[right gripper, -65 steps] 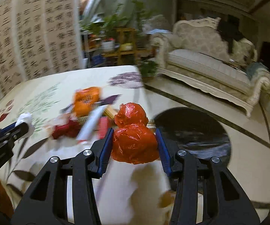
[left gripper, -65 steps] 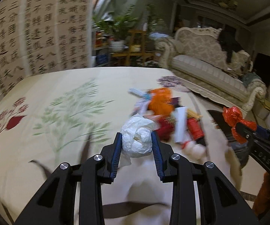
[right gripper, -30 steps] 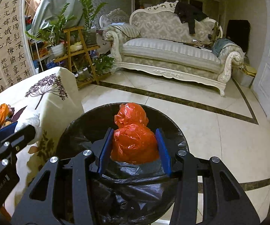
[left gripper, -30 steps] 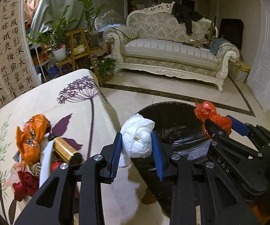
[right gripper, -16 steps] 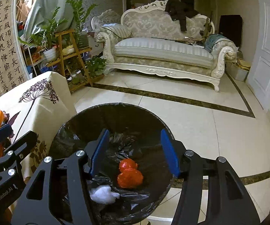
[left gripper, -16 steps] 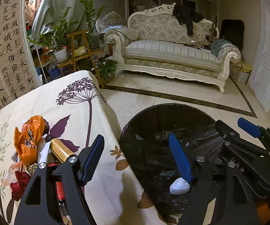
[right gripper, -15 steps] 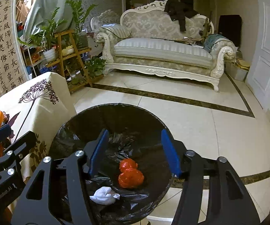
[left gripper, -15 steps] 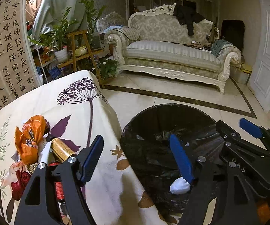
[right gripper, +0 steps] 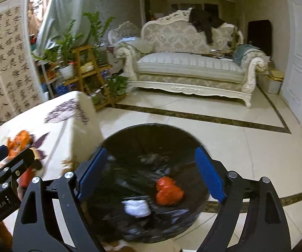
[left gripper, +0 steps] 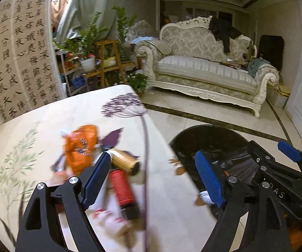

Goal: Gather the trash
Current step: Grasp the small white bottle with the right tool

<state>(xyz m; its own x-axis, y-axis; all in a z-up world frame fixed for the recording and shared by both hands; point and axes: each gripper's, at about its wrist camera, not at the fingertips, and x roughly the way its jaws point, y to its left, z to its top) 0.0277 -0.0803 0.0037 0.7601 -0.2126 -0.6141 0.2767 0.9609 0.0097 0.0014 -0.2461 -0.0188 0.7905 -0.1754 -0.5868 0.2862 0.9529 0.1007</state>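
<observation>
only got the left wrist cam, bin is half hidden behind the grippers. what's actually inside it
Observer: The right wrist view looks into the black bin. A red bag lies on the liner.
Operator: anything else in there
Observer: A white wad sits just left of the red bag.
Operator: right gripper carrying anything
Observer: No. The right gripper has nothing between its blue pads, and its jaws are opening above the bin.
</observation>
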